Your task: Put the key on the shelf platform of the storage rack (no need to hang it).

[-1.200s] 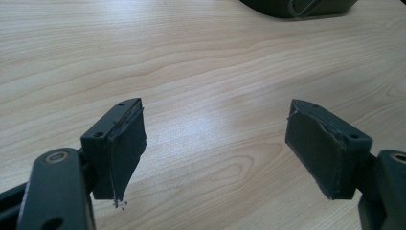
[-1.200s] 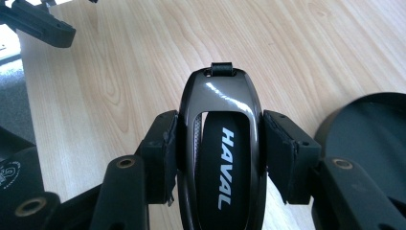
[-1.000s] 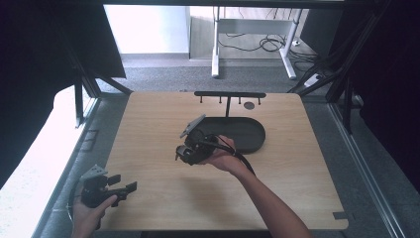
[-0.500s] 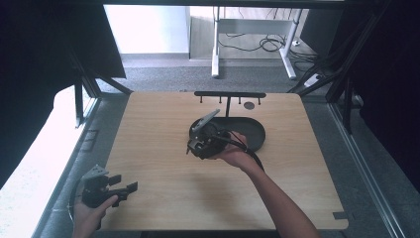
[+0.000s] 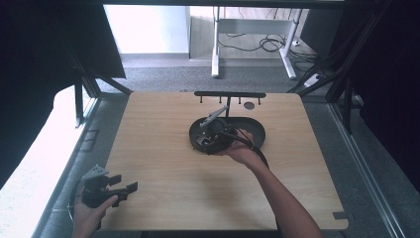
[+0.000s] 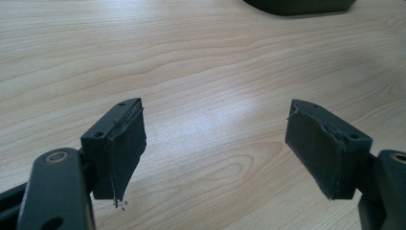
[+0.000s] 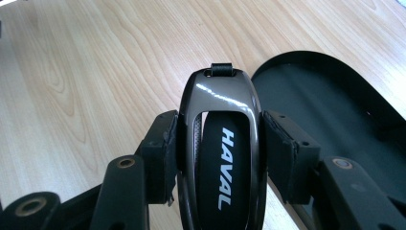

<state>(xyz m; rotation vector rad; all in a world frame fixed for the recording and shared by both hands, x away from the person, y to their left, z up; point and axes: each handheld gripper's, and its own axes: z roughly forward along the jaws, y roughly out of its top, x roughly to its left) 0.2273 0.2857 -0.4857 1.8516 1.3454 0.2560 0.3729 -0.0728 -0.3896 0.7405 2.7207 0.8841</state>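
A glossy dark car key fob [image 7: 221, 143] marked HAVAL is clamped between the two jaws of my right gripper [image 7: 220, 151], which is shut on it. In the high view that right gripper [image 5: 208, 137] hangs over the left end of a black oval tray [image 5: 255, 130] at the table's middle. The tray's dark rim [image 7: 330, 91] lies just beyond the fob on the right. My left gripper [image 5: 121, 188] rests at the near left corner of the table, its jaws wide apart over bare wood with nothing between them [image 6: 215, 148].
A black rack with small pegs [image 5: 230, 94] stands at the table's far edge behind the tray, with a round disc [image 5: 249, 105] beside it. The wooden tabletop [image 5: 163, 148] stretches between the two grippers. Dark frame struts flank the table.
My right gripper has carried the key fob to the right, from beside the tray to over its left end. The left gripper has stayed at the near left corner.
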